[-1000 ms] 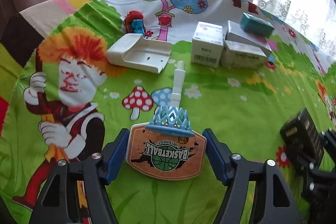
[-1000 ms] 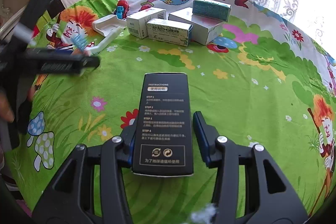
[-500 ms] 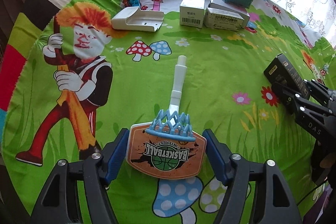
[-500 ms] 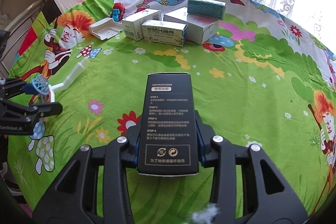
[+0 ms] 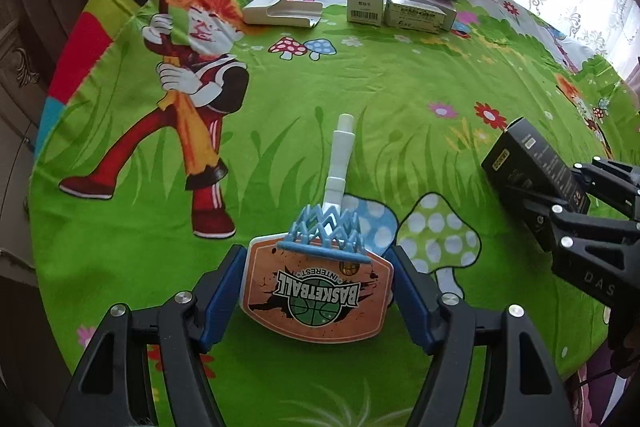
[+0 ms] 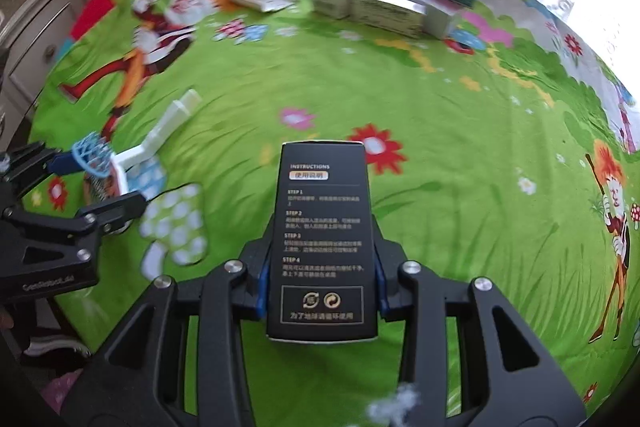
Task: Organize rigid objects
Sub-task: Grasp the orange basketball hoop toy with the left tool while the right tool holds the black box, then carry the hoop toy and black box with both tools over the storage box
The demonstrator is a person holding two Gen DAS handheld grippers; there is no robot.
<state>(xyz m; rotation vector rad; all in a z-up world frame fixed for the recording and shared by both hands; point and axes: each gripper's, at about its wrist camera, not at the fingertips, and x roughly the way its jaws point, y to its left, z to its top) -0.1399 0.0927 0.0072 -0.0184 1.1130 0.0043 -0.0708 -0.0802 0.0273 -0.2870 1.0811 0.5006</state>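
Left gripper (image 5: 318, 287) pinching the toy basketball hoop (image 5: 320, 287) by its backboard edges, pole pointing ahead; right gripper (image 6: 322, 283) clamped on the black box (image 6: 323, 239), projecting forward between its fingers.

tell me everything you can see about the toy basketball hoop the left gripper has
The toy basketball hoop looks like plastic: an orange backboard printed "BASKETBALL INTEREST" with a green ball, a light blue rim and net, and a white stepped pole pointing away from the camera. The left gripper holds it by the backboard's side edges, blue pads against both. It hangs above the green cartoon tablecloth; whether the pole tip touches the cloth is unclear.
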